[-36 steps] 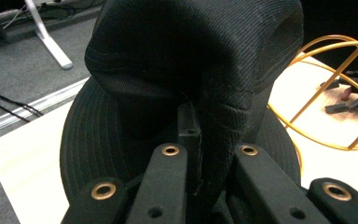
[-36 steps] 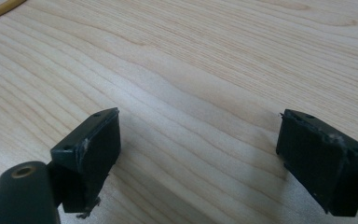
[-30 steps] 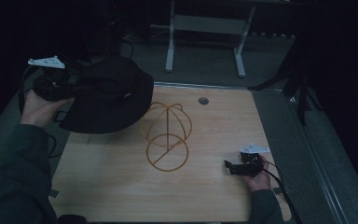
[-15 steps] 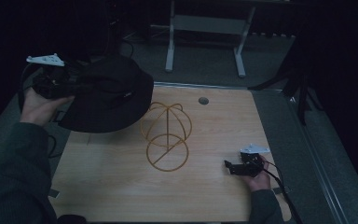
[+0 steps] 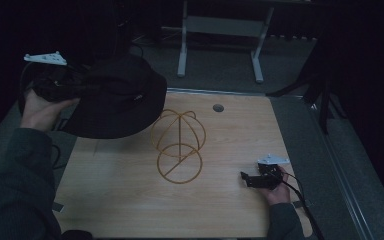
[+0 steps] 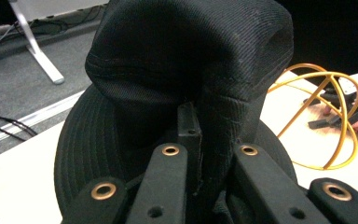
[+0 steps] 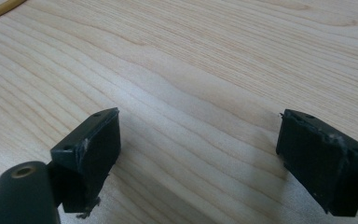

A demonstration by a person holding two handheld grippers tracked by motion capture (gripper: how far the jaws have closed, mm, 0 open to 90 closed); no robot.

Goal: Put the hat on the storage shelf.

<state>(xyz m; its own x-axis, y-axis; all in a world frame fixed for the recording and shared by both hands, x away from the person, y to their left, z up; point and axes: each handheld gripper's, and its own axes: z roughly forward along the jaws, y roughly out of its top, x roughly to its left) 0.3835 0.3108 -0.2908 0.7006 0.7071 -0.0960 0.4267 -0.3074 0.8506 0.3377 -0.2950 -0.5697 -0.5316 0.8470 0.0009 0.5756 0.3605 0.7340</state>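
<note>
A: Left to right. Our left gripper (image 5: 82,90) sits at the far left, raised above the counter (image 5: 130,200) edge, fingers clamped tight on a fold of the black bucket hat (image 5: 115,97). In the left gripper view the cloth is bunched between the pads, crown puffed up above them, brim hanging below.

B: Where's the hat relative to the stand?

A: Up in the air, just left of the gold wire hat stand (image 5: 179,146), brim overlapping the stand's far-left edge in the high view. Not on it yet.

B: Risks?

A: We'd judge three. One: we're pinching a fold only, so the crown is collapsed; it may drape over one side of the dome instead of seating. Two: the stand looks light, so a dragging brim could snag a wire hoop and tip or slide it. Three: cloth could slip out of the pinch if the hat swings.

B: Right side?

A: Our right gripper (image 5: 245,178) rests low on the counter at the near right, well apart from the stand, pointing left. Fingers (image 7: 93,144) spread wide, nothing between them, bare wood in its own view.

B: Hand poses?

A: Left hand (image 5: 42,107) is raised, gripping from below, gripper pointing right toward the stand. Right hand (image 5: 279,189) lies flat and low.
</note>
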